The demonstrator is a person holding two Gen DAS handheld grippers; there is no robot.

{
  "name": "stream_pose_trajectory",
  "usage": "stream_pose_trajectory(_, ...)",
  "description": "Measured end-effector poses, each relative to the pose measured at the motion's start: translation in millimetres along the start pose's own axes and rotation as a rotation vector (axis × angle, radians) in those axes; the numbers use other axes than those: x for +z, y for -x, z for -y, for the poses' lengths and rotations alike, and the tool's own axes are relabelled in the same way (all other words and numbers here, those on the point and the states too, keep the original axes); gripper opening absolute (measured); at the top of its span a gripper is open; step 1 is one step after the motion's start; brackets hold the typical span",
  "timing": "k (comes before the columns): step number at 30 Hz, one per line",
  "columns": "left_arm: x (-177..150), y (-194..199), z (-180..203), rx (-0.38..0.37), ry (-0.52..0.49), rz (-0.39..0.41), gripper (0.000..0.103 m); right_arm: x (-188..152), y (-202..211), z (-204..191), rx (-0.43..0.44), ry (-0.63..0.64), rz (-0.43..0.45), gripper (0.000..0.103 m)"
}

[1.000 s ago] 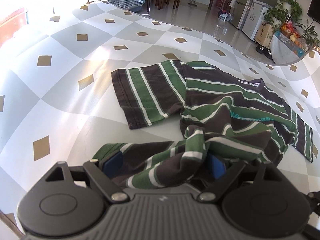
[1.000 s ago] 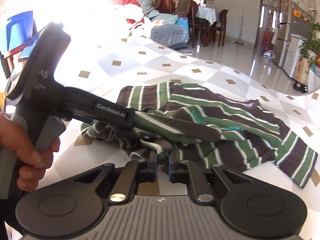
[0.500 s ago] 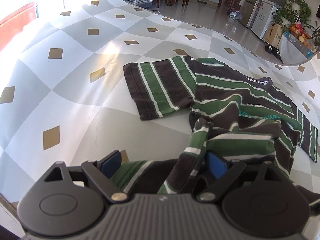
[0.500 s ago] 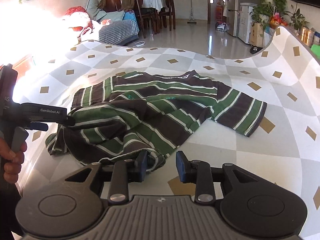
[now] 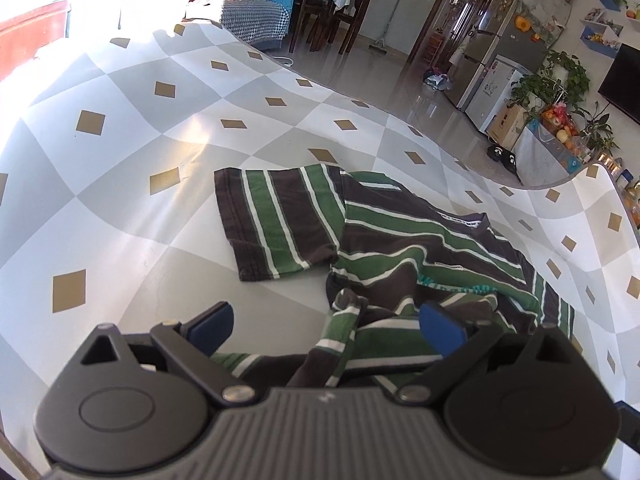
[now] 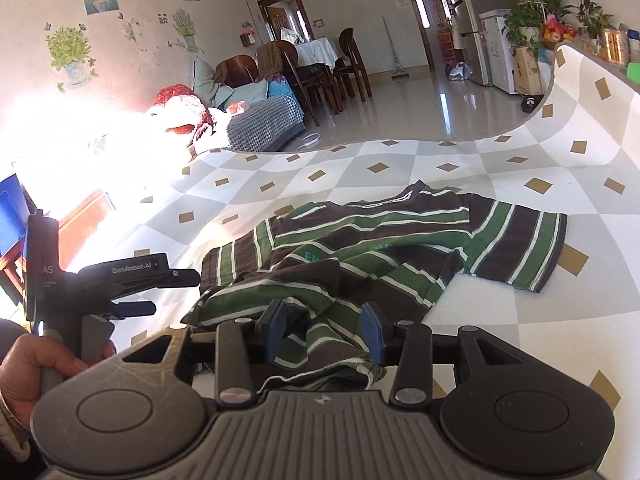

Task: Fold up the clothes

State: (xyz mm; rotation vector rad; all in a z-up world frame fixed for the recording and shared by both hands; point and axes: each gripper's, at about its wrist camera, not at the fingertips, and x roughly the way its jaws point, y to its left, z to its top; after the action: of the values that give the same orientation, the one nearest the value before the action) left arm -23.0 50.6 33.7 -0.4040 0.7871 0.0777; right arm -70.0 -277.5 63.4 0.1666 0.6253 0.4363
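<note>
Shirt [image 5: 404, 248], striped green and brown, lies rumpled on my tabletop [image 5: 120, 184], which wears a grey-and-white checked cover with gold diamonds. In my left wrist view its long axis runs from about 10 o'clock to 4 o'clock: one short sleeve [image 5: 276, 224] lies flat and points toward 10, the collar [image 5: 464, 218] faces 1 o'clock, and the far sleeve trails off at 4. The hem end is bunched up toward me at 6 o'clock.

My left tongs [image 5: 324, 326] stand wide and are opening; a twisted fold of the hem lies between the blue pads [image 5: 440, 328] but neither pad presses on it. In the right wrist view my right tongs [image 6: 324, 330] are also opening, partway apart, with a heap of the hem cloth sitting between the pads; I see no pinch there either. My left hand [image 6: 36, 368] shows at 8 o'clock of that view, gripping its handle.

Room to move: bare cover spreads wide from 9 to 12 o'clock of the shirt in the left view, and again past the right sleeve [image 6: 520, 248] at 3 o'clock in the right view. The tabletop's far edge curves across at 12 to 1 o'clock, with shiny floor [image 6: 420, 108] beyond it; the shirt lies well apart from that edge.
</note>
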Motion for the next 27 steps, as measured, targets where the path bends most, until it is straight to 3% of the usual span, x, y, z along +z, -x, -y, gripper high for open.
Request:
stream_pose_trajectory(7,-8.5,-14.0,10.7,0.037,-0.065,-0.048,0.099,-3.1,-16.9,3.9,-0.070,-0.036,-0.031,0.044)
stream_pose_trajectory(21,-15.3,-28.6,3.9,0.111,-0.072,-0.092,0.099,-14.0,-62.0,45.2,-0.221,-0.284,-0.113,0.048)
stream_pose_trajectory(27,-19.0,-33.0,3.7,0.133,-0.082,-0.118,0.099,-17.9,-88.3,43.7,-0.229,-0.264,-0.156,0.049)
